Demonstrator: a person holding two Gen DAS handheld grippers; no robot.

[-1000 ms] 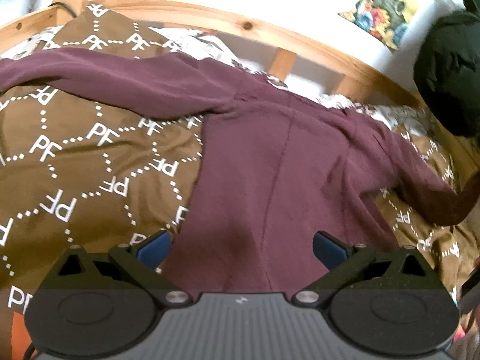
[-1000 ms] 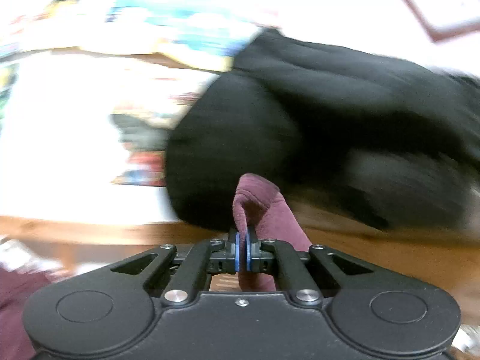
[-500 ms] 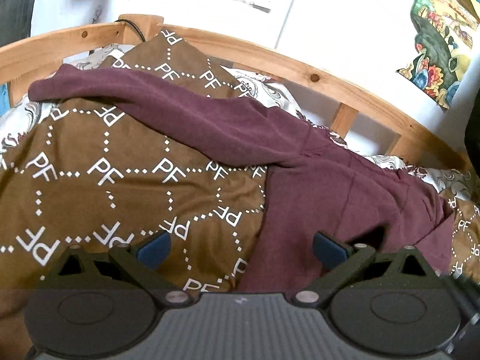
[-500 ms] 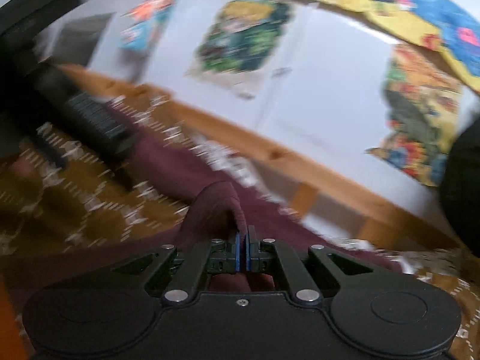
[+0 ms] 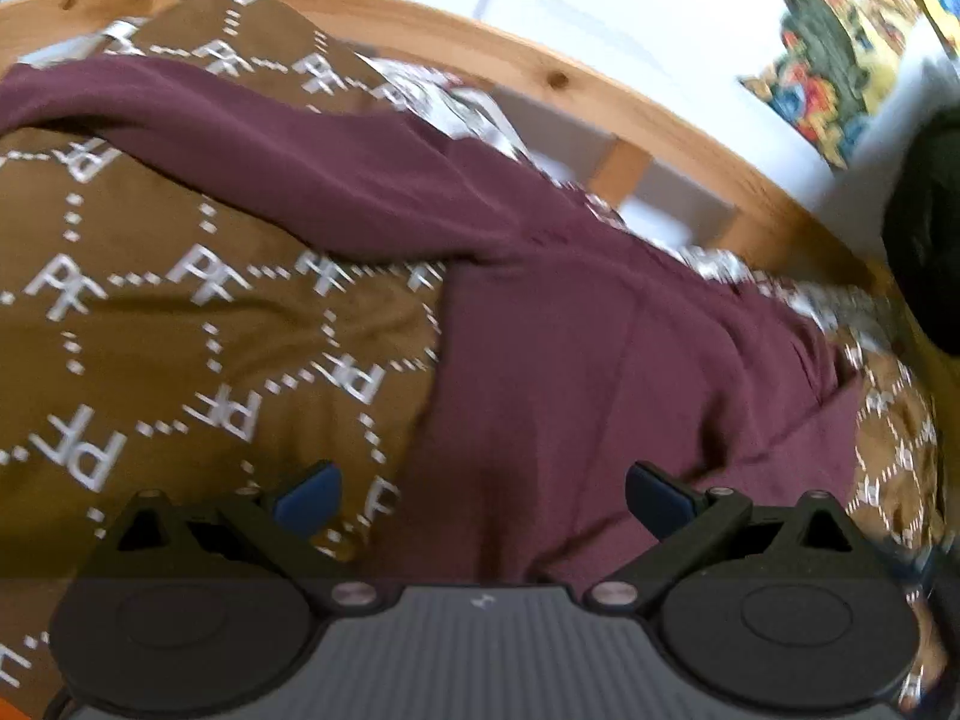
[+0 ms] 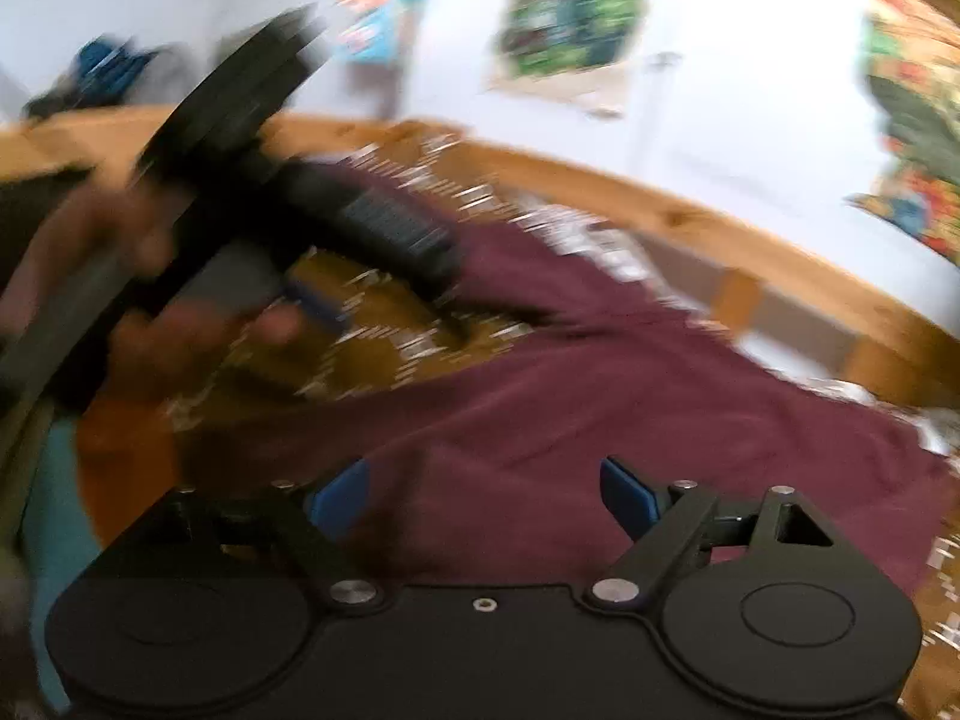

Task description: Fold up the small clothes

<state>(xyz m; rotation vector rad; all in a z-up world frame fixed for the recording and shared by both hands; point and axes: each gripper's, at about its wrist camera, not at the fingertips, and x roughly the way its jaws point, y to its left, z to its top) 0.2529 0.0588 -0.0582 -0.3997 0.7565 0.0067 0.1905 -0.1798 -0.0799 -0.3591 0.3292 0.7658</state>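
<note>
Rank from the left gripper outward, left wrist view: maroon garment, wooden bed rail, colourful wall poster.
1. maroon garment: spread on the bedcover, running right under the open left gripper.
2. wooden bed rail: behind the garment, along the bed's far edge.
3. colourful wall poster: upper right, on the wall beyond the rail.

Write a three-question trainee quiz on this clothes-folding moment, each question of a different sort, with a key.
1. True or false: the right gripper is clamped on the maroon garment.
2. Multiple choice: the maroon garment lies on (a) a bare wooden floor, (b) a brown patterned blanket, (c) a glass table.
3. Short answer: what stands between the bedding and the white wall?

Key
1. False. Its blue fingers have just spread wide apart and nothing is pinched between them; the garment lies beneath.
2. b.
3. A wooden bed rail.
</note>
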